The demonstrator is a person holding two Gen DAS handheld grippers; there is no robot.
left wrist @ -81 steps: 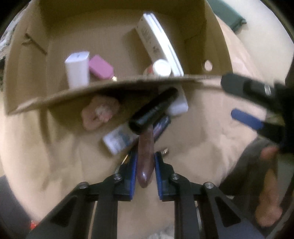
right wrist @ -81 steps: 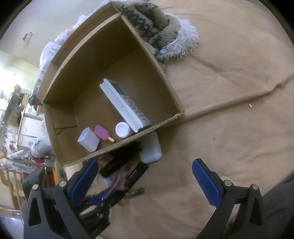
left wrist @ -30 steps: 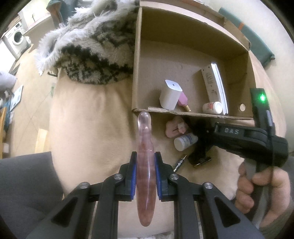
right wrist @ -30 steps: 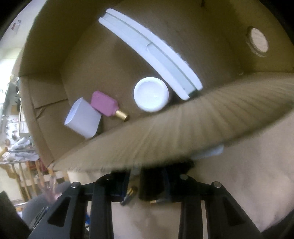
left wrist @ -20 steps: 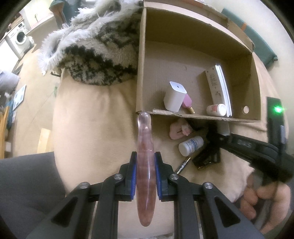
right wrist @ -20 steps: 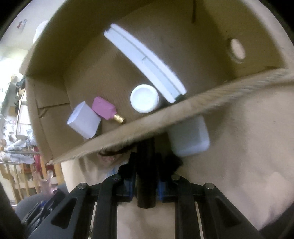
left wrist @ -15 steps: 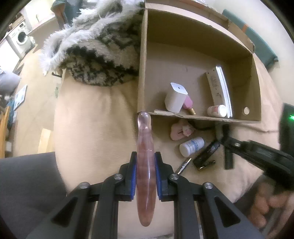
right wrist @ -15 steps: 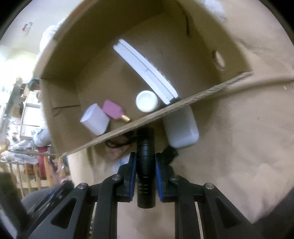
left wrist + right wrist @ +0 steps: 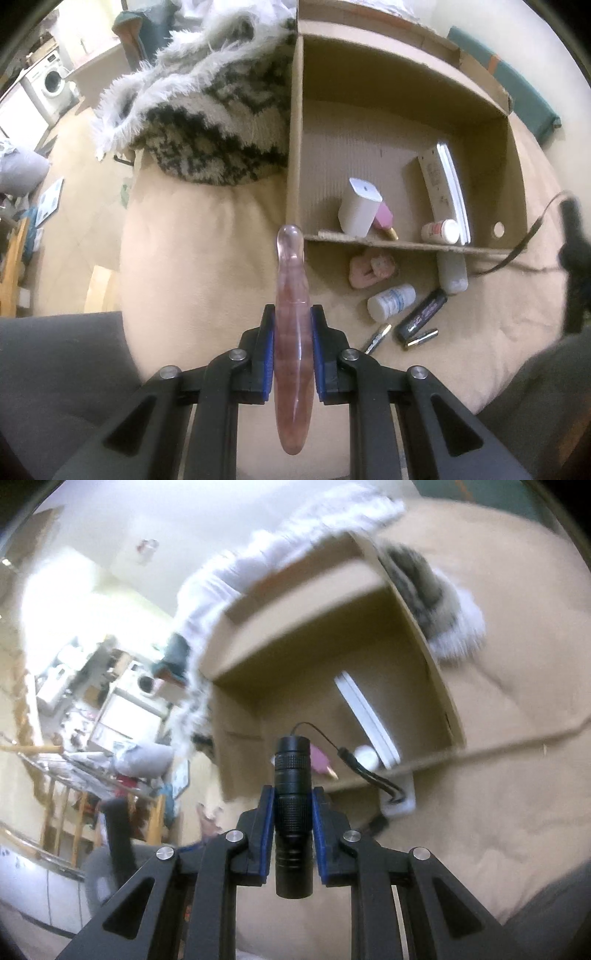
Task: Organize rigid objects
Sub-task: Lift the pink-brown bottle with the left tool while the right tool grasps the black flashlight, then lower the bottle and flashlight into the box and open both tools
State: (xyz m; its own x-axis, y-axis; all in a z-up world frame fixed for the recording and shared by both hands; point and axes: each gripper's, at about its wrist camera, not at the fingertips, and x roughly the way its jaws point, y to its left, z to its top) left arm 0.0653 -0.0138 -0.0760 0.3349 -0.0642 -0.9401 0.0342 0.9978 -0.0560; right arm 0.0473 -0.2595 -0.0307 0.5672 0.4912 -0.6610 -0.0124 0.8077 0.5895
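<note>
Warm, dim indoor light fills both my views, and the fisheye bends every edge into dark corners. My left view is sharp. My right view smears with motion blur, and the room [image 9: 92, 635] at its left is glaringly overexposed.

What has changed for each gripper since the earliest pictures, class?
The right gripper, open at first, closed on the black torch by the box and lifted it, strap dangling. The left gripper still holds the pink wand. The box's contents are unchanged.
</note>
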